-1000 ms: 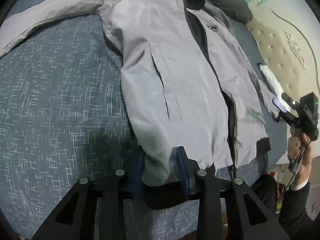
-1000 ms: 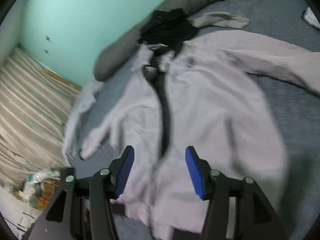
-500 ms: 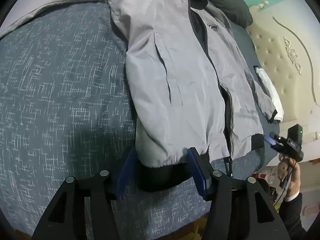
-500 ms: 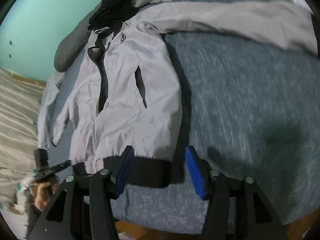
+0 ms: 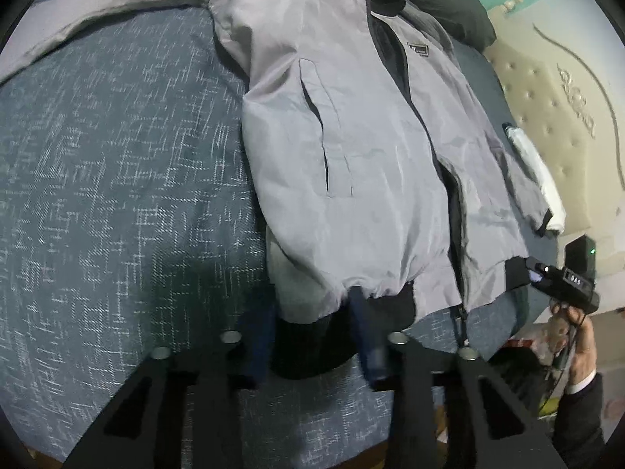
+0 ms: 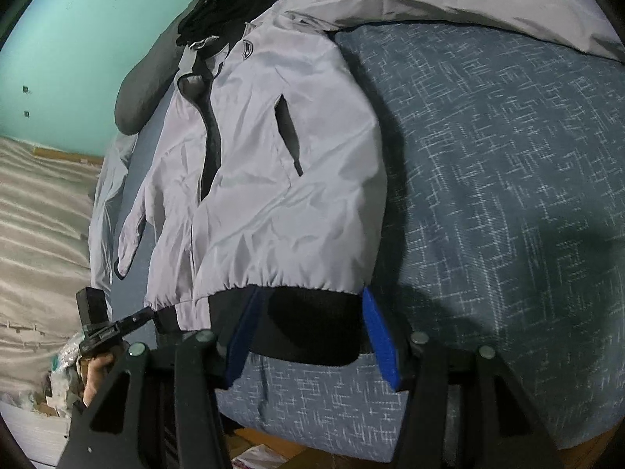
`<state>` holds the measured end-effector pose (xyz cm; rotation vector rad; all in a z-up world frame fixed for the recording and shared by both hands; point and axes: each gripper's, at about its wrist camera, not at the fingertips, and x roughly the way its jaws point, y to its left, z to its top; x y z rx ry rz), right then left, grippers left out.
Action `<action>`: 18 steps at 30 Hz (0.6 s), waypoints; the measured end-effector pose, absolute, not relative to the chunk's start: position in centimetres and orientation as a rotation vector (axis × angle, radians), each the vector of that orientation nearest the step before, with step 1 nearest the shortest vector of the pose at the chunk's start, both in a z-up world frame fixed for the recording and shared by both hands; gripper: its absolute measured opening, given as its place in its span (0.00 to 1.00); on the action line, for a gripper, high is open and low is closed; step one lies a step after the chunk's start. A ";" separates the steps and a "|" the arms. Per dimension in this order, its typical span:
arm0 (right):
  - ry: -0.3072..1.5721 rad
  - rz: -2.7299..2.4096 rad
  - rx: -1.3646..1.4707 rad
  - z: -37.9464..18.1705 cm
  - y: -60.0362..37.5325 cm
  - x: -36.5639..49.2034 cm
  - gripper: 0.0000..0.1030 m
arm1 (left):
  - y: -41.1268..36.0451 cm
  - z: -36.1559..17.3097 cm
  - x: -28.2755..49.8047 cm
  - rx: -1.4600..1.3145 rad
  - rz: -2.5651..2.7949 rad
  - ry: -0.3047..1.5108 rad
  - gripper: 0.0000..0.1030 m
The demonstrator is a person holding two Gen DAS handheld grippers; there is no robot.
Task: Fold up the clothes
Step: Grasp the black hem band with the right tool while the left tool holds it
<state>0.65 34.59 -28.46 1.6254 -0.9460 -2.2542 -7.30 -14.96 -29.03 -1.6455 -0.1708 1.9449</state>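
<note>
**Blue bed, teal wall**

Speckled blue bedding (image 5: 117, 179) covers the bed under a teal wall (image 6: 86, 27), with a tufted headboard (image 5: 547, 90) alongside. Jacket (image 5: 351, 148) lies flat, front up. Both grippers (image 5: 312, 344) (image 6: 308, 336) are closing around its black hem (image 6: 308, 324), pads not yet pressing.

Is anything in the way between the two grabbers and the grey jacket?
No, nothing visible is in the way. The left gripper and the right gripper are both at the jacket, each with its jaws closing around the black hem. Only the blue bed cover lies under it.
</note>
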 end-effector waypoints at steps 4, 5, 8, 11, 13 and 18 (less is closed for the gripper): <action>-0.935 -2.252 1.616 -28.7 34.6 0.8 0.20 | -14.8 -28.2 -6.9 -1.627 1.944 -0.141 0.15; -0.921 -2.259 1.613 -28.6 34.5 0.9 0.15 | -14.8 -27.8 -6.8 -1.620 1.949 -0.135 0.14; -0.883 -2.284 1.573 -27.2 34.4 1.1 0.10 | -15.2 -26.4 -6.3 -1.601 1.958 -0.132 0.14; -0.863 -2.298 1.521 -25.2 34.4 1.5 0.08 | -15.8 -24.7 -5.6 -1.584 1.961 -0.119 0.14; -0.829 -2.307 1.487 -23.5 34.2 2.0 0.08 | -16.5 -23.6 -5.0 -1.578 1.962 -0.100 0.14; -0.784 -2.307 1.481 -21.6 34.3 3.8 0.08 | -19.0 -23.2 -4.8 -1.612 1.977 -0.086 0.14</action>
